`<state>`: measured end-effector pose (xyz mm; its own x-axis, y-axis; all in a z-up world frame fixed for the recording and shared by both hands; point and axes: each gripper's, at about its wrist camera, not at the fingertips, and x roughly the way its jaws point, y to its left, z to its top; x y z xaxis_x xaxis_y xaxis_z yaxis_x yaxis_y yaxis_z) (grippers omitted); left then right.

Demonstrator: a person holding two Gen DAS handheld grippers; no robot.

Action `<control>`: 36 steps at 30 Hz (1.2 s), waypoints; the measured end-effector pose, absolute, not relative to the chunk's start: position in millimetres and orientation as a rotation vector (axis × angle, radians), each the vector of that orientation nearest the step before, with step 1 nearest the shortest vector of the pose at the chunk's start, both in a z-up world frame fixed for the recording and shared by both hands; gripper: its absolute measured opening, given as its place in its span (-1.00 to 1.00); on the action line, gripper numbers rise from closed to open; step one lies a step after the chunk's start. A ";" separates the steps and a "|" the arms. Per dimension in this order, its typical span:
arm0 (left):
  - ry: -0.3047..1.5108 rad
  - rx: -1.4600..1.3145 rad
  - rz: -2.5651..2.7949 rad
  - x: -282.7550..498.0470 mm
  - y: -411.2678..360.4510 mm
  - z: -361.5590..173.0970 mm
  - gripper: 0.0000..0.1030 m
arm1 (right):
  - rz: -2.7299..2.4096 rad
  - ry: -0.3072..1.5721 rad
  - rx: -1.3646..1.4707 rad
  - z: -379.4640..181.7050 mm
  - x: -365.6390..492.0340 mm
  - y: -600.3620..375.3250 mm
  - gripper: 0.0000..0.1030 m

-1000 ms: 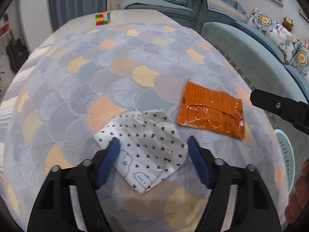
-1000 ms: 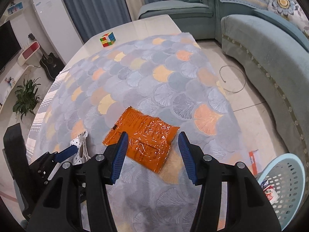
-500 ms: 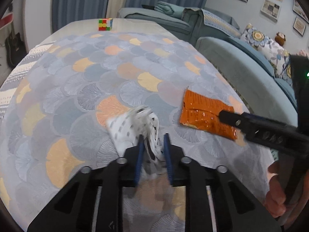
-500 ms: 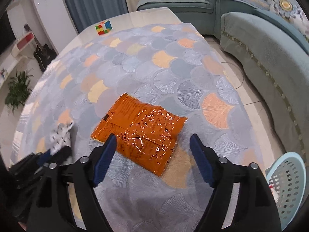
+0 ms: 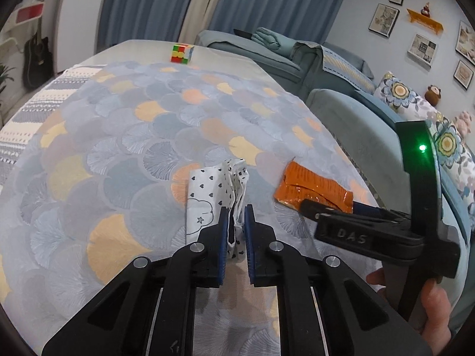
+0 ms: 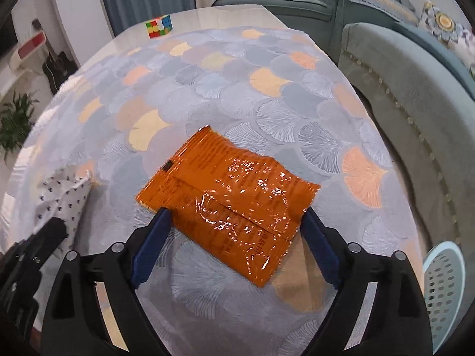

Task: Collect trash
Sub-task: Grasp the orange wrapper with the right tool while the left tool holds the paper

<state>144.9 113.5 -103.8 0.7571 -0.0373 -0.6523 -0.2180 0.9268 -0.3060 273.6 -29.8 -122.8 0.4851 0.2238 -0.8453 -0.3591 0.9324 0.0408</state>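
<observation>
My left gripper is shut on a crumpled white paper with black hearts and holds it lifted off the patterned tablecloth; the paper also shows in the right wrist view. An orange foil snack wrapper lies flat on the cloth. My right gripper is open wide, its blue fingertips on either side of the wrapper's near half. In the left wrist view the wrapper lies to the right with the right gripper over its near edge.
A Rubik's cube stands at the table's far edge. A light blue perforated basket sits on the floor off the table's right side. A teal sofa runs along the right.
My left gripper closed on the heart paper and raised it from the cloth. My right gripper opened wider and moved in over the orange wrapper.
</observation>
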 end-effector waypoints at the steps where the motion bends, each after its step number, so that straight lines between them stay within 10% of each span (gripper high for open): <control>1: 0.710 -0.386 0.099 145.5 115.0 -104.5 -0.83 | 0.346 1.003 -0.174 -124.2 274.5 -25.8 0.63; 5: 0.711 -0.392 0.094 145.2 116.5 -104.8 -0.83 | 0.353 0.998 -0.183 -124.9 280.2 -21.0 0.59; 16: 0.705 -0.395 0.083 143.5 116.9 -105.0 -0.83 | 0.413 0.958 -0.044 -116.5 284.4 -38.1 -0.56; 36: 0.610 -0.398 -0.200 131.1 48.6 -35.8 -0.86 | 0.272 0.711 0.082 -31.4 195.0 -159.5 -0.74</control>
